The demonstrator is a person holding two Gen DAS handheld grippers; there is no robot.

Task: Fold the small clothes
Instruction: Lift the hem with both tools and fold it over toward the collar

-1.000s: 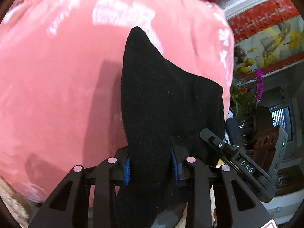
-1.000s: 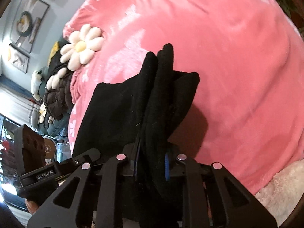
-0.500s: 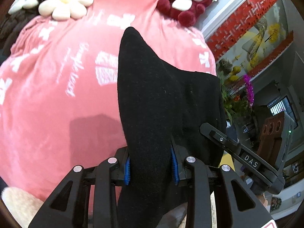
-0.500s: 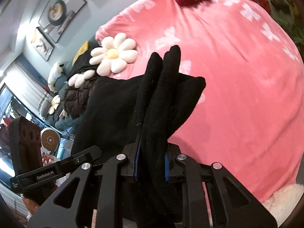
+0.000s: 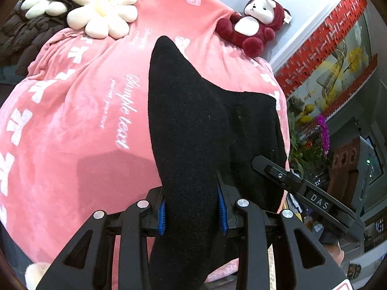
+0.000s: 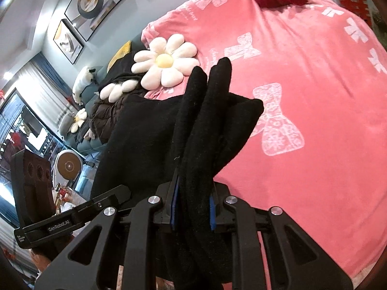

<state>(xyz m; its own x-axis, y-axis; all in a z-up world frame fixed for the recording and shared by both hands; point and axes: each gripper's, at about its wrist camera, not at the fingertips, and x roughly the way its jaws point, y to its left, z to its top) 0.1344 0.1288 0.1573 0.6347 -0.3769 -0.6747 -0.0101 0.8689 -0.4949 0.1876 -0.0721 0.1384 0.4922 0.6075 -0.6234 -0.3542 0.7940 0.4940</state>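
A small black knit garment (image 5: 193, 125) hangs stretched between my two grippers, held up in the air above a pink blanket (image 5: 72, 120). My left gripper (image 5: 192, 213) is shut on one bunched edge of it. My right gripper (image 6: 192, 209) is shut on the other edge, where the black garment (image 6: 145, 133) is gathered in several folds. Each gripper shows at the edge of the other's view, close beside it. The blue pads are mostly covered by the cloth.
The pink blanket (image 6: 314, 96) with white bows covers a bed. A white flower cushion (image 5: 102, 9) and a dark red plush toy (image 5: 254, 24) lie at its far side. Dark jackets (image 6: 106, 118) lie beside the flower cushion (image 6: 167, 65). Plants (image 5: 312, 140) stand at the right.
Both grippers have lifted and pulled back from the blanket with the black garment held between them. More of the bed, the flower cushion and the plush toy has come into view.
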